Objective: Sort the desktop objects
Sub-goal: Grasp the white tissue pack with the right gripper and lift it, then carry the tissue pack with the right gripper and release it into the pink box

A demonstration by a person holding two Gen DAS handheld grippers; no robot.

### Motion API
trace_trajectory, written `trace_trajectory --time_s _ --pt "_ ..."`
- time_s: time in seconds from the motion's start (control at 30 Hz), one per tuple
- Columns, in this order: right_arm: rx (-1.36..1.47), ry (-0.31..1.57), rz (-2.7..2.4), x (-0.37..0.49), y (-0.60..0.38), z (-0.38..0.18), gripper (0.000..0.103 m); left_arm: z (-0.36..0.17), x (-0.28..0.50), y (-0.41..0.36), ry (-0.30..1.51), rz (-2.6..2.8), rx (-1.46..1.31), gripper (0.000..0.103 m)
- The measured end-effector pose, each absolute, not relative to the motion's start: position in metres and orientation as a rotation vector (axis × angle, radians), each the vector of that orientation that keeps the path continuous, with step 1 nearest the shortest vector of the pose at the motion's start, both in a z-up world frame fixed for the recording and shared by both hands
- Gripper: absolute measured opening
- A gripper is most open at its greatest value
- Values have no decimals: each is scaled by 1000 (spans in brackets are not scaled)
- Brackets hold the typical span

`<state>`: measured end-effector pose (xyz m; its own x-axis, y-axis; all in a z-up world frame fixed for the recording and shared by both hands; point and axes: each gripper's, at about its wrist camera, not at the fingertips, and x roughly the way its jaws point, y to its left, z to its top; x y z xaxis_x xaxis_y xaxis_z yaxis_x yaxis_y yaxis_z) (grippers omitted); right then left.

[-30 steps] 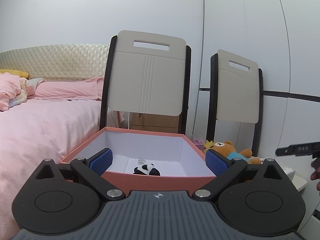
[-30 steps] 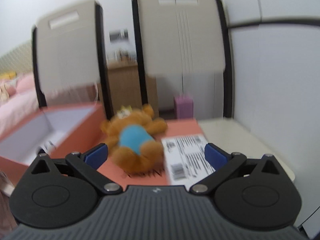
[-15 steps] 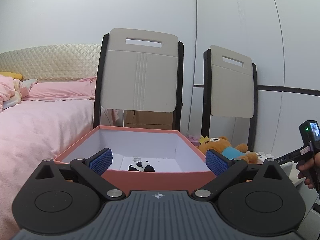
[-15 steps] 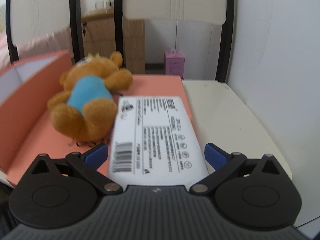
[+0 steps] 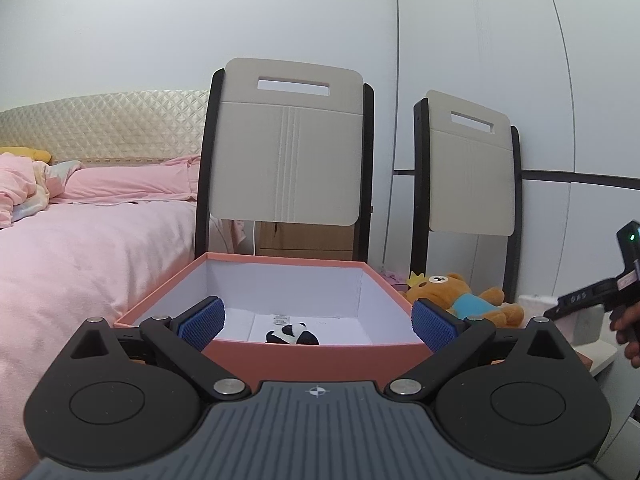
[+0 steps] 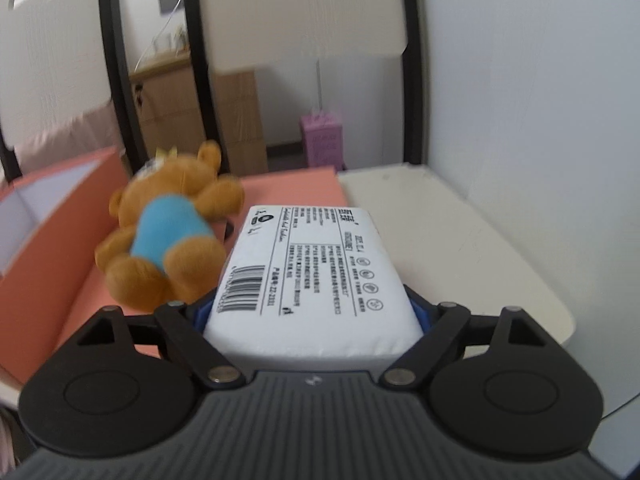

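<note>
we've got the white tissue pack [image 6: 316,276] pinched at its near end in the right gripper [image 6: 314,316], jaws closed in on its sides; it sits just right of the orange bear [image 6: 168,240], both on the salmon lid [image 6: 292,184] beside the open salmon box [image 5: 280,350]. it looks light and squashy with a slick wrapper, so we'd grip across the short sides, firm but not crushing. our left gripper [image 5: 318,322] hangs wide open, empty, at the box's near rim, the panda toy [image 5: 292,334] inside.
</note>
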<state>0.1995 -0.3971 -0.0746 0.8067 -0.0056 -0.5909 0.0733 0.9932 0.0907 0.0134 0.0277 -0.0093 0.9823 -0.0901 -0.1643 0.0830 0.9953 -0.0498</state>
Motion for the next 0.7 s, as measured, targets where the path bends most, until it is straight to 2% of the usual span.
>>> trace_trajectory --time_s 0.2,0.47,0.7 --pt "104 539 -65 194 -391 -20 87 -4 12 34 144 -63 -31 101" --pt "-45 437 68 211 -312 52 87 -4 18 50 140 -17 -47 101" --pt "-26 493 279 241 -217 54 87 -6 20 66 130 24 4 101"
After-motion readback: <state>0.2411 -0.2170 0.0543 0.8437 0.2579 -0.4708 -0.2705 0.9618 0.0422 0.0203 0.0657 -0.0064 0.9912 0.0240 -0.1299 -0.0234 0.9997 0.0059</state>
